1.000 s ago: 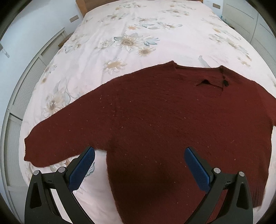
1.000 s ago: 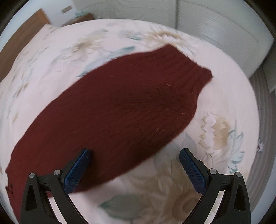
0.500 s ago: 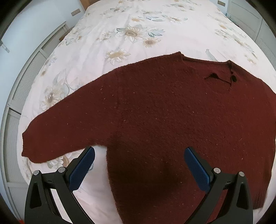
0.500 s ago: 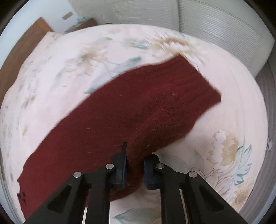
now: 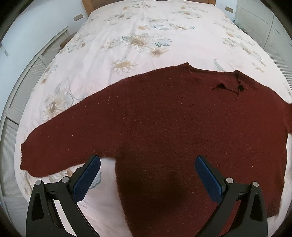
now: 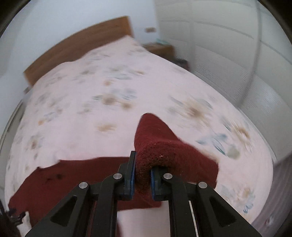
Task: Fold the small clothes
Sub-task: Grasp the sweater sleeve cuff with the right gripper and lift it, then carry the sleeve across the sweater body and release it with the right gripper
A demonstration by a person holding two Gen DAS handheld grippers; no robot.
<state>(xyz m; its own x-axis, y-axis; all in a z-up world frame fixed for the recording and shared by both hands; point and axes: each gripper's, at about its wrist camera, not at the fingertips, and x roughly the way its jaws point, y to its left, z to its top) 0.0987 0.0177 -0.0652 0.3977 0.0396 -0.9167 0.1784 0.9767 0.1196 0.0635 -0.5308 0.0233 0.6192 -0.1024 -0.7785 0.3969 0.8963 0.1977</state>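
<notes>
Knit sweater [image 5: 164, 127]: lying flat on the bedspread [image 5: 146, 36] beneath the left gripper [image 5: 147, 175], jaws standing spread.
Right gripper [image 6: 142, 173]: pinching the sleeve [image 6: 155, 145], draping ahead.

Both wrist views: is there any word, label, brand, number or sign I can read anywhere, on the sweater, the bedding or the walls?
None can be read.
Dark red sweater: no tag or print shows; the dark marks near its neckline are not letters.
Floral bedspread: flower pattern only.
Small wall plates beside the headboard: blank or too small to tell.
Right wrist view: blurred, nothing legible.
</notes>
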